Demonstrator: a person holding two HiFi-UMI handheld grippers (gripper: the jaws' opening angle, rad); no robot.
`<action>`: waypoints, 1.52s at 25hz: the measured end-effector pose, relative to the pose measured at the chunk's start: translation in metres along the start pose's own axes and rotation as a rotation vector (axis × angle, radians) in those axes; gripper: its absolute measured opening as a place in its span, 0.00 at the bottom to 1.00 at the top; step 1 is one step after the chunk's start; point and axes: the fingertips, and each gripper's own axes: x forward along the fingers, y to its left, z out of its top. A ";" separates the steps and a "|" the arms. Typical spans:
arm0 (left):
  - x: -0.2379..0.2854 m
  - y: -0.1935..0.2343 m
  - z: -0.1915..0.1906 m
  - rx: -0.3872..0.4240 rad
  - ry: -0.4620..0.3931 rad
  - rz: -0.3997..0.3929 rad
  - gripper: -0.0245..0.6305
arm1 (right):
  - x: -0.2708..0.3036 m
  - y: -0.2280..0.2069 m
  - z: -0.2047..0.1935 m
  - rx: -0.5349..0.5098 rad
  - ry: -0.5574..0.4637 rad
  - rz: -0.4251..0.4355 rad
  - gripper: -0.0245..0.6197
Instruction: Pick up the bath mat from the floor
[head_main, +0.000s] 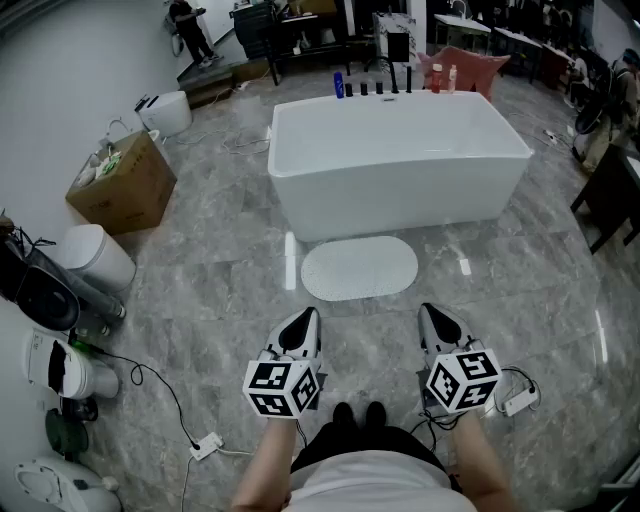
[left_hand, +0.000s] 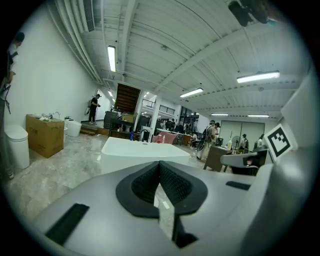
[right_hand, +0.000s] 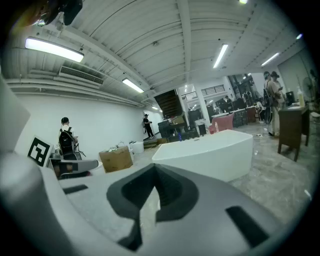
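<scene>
A white oval bath mat lies flat on the grey marble floor, just in front of the white bathtub. My left gripper hangs shut and empty above the floor, short of the mat's near left end. Level with it, my right gripper is also shut and empty, near the mat's right end. In the left gripper view my left gripper shows its jaws closed together, with the bathtub beyond. The right gripper view shows my right gripper closed likewise, facing the bathtub.
A cardboard box and a white bin stand at the left wall, with appliances and cables along the near left. Bottles line the tub's far rim. A dark chair stands at the right. A power strip lies by my right foot.
</scene>
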 end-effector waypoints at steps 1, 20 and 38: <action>0.001 -0.001 0.000 0.001 0.001 -0.001 0.04 | 0.000 -0.001 0.000 -0.002 0.001 -0.003 0.04; 0.024 -0.005 -0.008 -0.024 0.001 0.094 0.22 | 0.003 -0.078 -0.004 -0.003 0.057 -0.140 0.16; 0.087 0.022 -0.001 -0.006 0.034 0.074 0.30 | 0.059 -0.109 0.006 -0.004 0.062 -0.123 0.21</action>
